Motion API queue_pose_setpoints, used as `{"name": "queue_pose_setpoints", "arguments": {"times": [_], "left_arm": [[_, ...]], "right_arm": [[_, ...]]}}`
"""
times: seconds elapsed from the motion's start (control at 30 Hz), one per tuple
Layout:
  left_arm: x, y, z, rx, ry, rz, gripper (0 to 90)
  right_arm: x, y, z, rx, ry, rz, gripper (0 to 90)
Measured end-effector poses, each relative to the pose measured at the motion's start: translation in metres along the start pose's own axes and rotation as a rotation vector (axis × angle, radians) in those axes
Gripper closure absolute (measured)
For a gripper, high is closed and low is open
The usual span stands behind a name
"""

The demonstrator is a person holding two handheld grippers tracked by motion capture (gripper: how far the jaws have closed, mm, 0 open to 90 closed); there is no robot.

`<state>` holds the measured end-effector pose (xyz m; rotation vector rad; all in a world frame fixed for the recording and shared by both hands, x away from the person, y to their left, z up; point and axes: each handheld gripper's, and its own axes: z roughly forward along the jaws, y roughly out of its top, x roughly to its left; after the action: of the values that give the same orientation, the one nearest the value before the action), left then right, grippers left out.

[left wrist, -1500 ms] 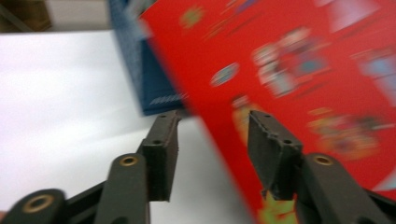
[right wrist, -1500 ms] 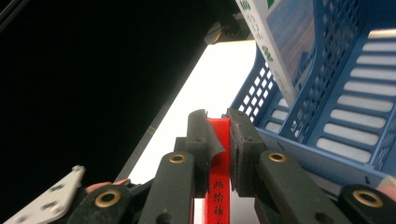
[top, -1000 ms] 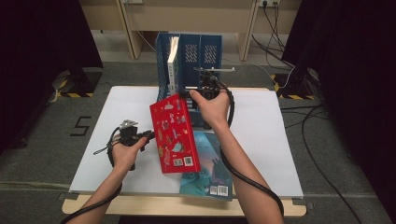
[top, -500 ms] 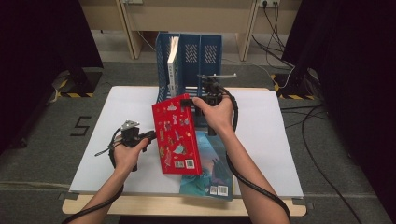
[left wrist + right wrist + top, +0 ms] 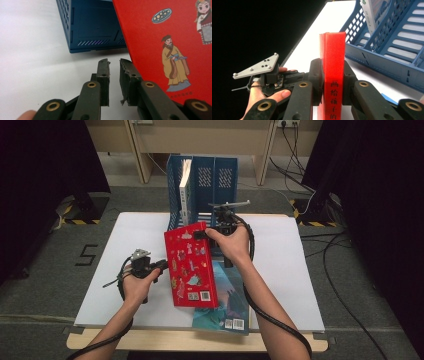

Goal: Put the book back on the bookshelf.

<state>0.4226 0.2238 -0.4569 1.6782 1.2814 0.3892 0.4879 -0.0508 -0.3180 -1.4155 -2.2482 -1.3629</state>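
My right gripper (image 5: 200, 234) (image 5: 332, 62) is shut on the spine of a red picture book (image 5: 192, 270) (image 5: 334, 50) near its top corner. It holds the book tilted up, with the lower end over a teal book (image 5: 232, 302) that lies flat on the table. My left gripper (image 5: 162, 265) (image 5: 114, 62) sits just left of the red book (image 5: 170, 37), low over the table. Its jaws stand a narrow gap apart with nothing between them. Just beyond stands a blue file rack (image 5: 220, 180) (image 5: 92, 30) (image 5: 392, 50).
A white book (image 5: 185, 187) (image 5: 374, 12) stands upright in the rack's left slot; the other slots look vacant. The white table (image 5: 125, 235) has bare room at left and right. Cables lie on the floor to the right.
The red book and my right gripper have shifted slightly to the right. My left gripper has crept a little closer to the book's left edge.
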Motion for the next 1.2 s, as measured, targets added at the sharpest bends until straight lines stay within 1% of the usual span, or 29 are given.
{"name": "queue_pose_setpoints", "arguments": {"times": [0.1, 0.33, 0.47, 0.6, 0.87, 1.2], "left_arm": [[-0.001, 0.0, 0.0, 0.001, 0.003, 0.008, 77.3], [-0.002, 0.0, 0.0, 0.001, 0.01, 0.014, 77.4], [-0.003, 0.001, 0.001, -0.002, 0.005, 0.017, 77.4], [-0.003, 0.0, 0.0, -0.001, 0.006, 0.017, 77.1], [-0.004, 0.001, 0.001, -0.002, 0.011, 0.027, 77.1], [-0.007, 0.001, 0.001, -0.003, 0.017, 0.039, 77.1]], "right_arm": [[-0.002, -0.001, 0.0, 0.004, 0.006, 0.007, 77.0], [-0.001, -0.002, 0.002, 0.011, 0.0, 0.0, 77.0], [-0.002, -0.004, 0.006, 0.037, 0.003, -0.002, 75.3], [-0.003, -0.006, 0.009, 0.043, 0.001, 0.003, 75.2], [-0.003, -0.006, 0.01, 0.06, -0.004, 0.0, 76.5], [-0.005, -0.008, 0.01, 0.078, -0.009, 0.002, 75.6]]}}
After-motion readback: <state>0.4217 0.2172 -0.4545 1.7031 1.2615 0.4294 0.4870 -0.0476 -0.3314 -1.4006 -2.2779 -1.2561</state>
